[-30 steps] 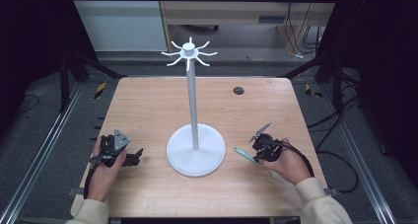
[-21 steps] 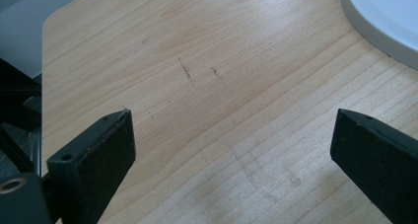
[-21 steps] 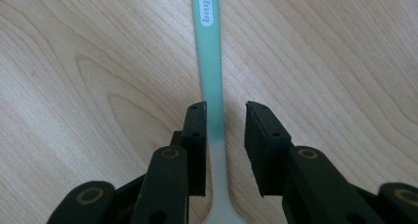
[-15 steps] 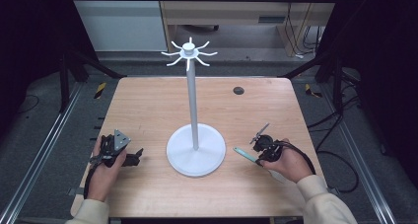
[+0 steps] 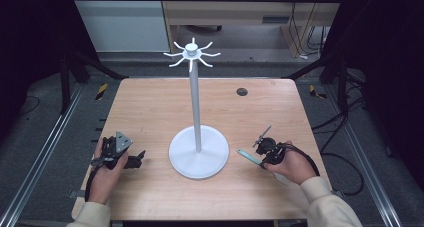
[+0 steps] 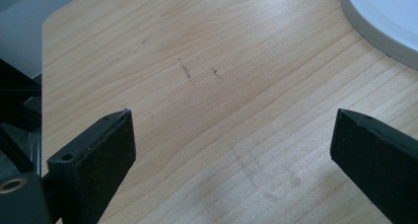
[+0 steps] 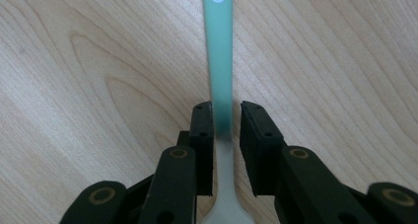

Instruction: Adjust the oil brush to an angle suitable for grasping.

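A teal-handled utensil (image 7: 219, 46) lies low over the wooden table (image 5: 150, 112), and its pale end widens between my jaws. My right gripper (image 7: 226, 110) is shut on its handle, left jaw against it, the right jaw a sliver off. In the high view the right gripper (image 5: 263, 159) sits right of the white stand's base (image 5: 215, 159), with the teal utensil (image 5: 248, 157) pointing toward that base. The stand's pole (image 5: 195, 102) carries a ring of hooks (image 5: 191, 54) on top. My left gripper (image 5: 137, 159) rests on the table at the left; the left gripper (image 6: 234, 130) is open over bare wood.
A small dark round hole (image 5: 242, 92) sits in the table near the far right. The stand's white base (image 6: 384, 21) fills the upper right corner of the left gripper view. Metal frame rails run along both sides of the table.
My right hand and its gripper have shifted slightly toward the near edge with the teal utensil. The left gripper has stayed put.
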The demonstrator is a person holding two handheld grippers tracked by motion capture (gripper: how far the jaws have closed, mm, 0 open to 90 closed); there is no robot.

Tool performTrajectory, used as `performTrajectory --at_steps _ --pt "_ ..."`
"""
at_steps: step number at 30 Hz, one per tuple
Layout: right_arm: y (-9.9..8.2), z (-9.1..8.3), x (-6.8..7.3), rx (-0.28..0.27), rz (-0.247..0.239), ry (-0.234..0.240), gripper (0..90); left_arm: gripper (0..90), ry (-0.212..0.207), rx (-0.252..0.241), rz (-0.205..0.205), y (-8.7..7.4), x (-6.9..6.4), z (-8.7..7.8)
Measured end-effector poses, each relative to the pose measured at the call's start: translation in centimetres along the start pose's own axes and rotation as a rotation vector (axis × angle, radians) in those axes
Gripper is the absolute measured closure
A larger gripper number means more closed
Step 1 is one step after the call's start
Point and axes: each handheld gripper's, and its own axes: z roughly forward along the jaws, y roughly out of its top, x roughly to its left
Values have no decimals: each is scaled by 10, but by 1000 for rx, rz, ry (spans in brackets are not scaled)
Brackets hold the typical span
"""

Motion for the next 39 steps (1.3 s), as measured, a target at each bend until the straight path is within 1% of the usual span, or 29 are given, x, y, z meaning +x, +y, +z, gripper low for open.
performTrajectory --at_steps 13,21,22,23,34,39 --pt "0 5 1 24 -10 7 792 29 -1 1 -2 0 0 0" --pt "1 5 1 28 -13 7 817 29 -1 2 0 0 0 0" --pt "1 5 1 31 -24 7 820 29 -1 2 0 0 0 0" --pt "1 5 2 31 -24 7 821 29 -1 2 0 0 0 0" --pt "1 4 3 24 -33 12 824 29 0 4 3 0 0 0" --pt "1 4 3 17 -29 13 824 29 0 3 1 0 0 0"
